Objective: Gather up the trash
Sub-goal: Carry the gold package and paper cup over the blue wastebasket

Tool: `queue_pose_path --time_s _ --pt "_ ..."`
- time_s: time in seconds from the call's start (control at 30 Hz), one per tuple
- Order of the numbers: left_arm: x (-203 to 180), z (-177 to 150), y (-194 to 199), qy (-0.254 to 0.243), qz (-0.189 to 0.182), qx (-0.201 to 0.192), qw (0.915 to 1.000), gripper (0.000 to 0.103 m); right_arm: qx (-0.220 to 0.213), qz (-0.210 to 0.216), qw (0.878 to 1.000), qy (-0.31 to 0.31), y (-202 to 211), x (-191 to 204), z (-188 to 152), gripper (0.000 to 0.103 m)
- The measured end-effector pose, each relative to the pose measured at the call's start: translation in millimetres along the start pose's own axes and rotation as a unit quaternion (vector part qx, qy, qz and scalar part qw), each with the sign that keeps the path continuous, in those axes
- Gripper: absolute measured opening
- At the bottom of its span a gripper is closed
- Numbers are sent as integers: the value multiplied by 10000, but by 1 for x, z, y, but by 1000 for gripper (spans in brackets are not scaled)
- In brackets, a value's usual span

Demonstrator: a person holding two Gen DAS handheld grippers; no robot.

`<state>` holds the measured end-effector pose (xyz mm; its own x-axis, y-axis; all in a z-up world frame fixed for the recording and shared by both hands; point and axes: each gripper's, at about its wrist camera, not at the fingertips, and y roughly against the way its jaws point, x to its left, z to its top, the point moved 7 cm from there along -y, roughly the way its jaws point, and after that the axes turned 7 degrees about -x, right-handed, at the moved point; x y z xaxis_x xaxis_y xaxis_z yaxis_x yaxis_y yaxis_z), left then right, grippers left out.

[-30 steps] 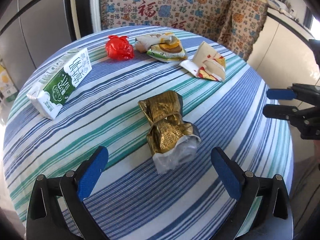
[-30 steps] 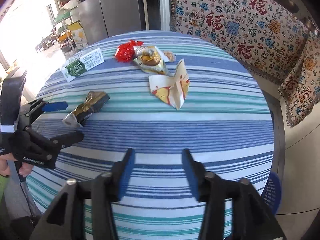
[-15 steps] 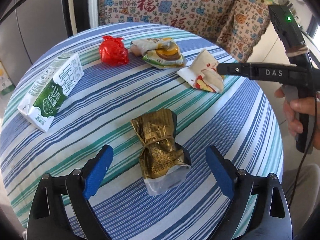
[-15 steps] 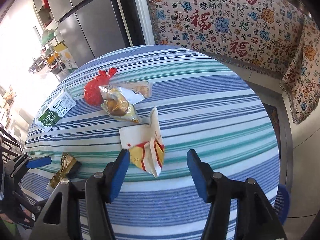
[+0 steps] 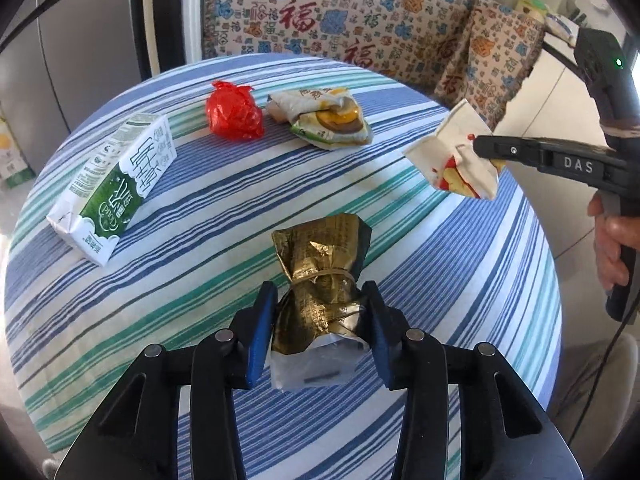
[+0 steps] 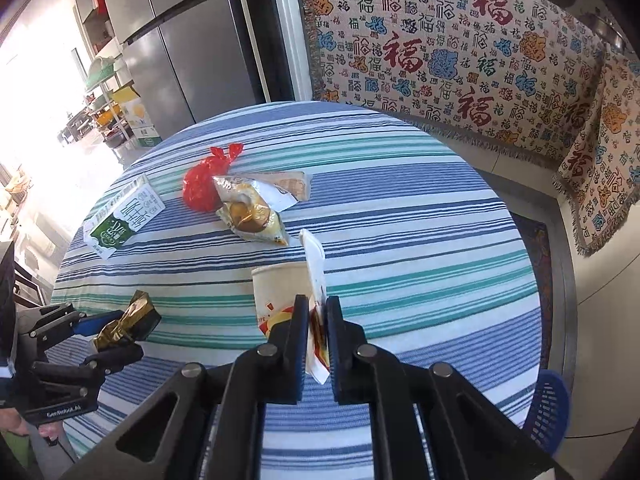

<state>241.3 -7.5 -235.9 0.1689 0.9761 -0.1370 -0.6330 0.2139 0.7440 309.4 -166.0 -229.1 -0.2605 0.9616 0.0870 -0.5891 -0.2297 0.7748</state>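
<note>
My left gripper (image 5: 320,322) is shut on a crumpled gold foil wrapper (image 5: 322,280) at the near side of the striped round table (image 5: 200,208); it also shows in the right wrist view (image 6: 120,326). My right gripper (image 6: 318,326) is shut on a white paper food carton (image 6: 286,288) with red and yellow print, and holds it above the table at the right (image 5: 452,158). A green and white milk carton (image 5: 116,184), a red plastic bag (image 5: 232,112) and a food wrapper (image 5: 324,120) lie farther back.
A patterned blanket (image 6: 460,48) covers the bench behind the table. A blue basket (image 6: 548,404) stands on the floor at the right of the table. A grey fridge (image 6: 180,40) stands at the back left.
My left gripper has moved forward and shut on the gold wrapper. My right gripper has shut on the paper carton and lifted it off the table.
</note>
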Motion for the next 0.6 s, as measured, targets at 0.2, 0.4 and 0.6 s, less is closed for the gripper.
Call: queue_pose_path --time_s 0.2,0.4,0.6 --pt "-45 11 21 -149 -318 -175 9992 43 -62 -47 9999 -88 42 -19 -17 9" --pt "-109 24 26 -459 -643 -224 9966 44 -205 -337 9989 -234 86 -61 -38 9" --pt "-179 34 14 -722 -1017 -170 9920 44 -317 -893 9939 -558 130 -126 -62 9"
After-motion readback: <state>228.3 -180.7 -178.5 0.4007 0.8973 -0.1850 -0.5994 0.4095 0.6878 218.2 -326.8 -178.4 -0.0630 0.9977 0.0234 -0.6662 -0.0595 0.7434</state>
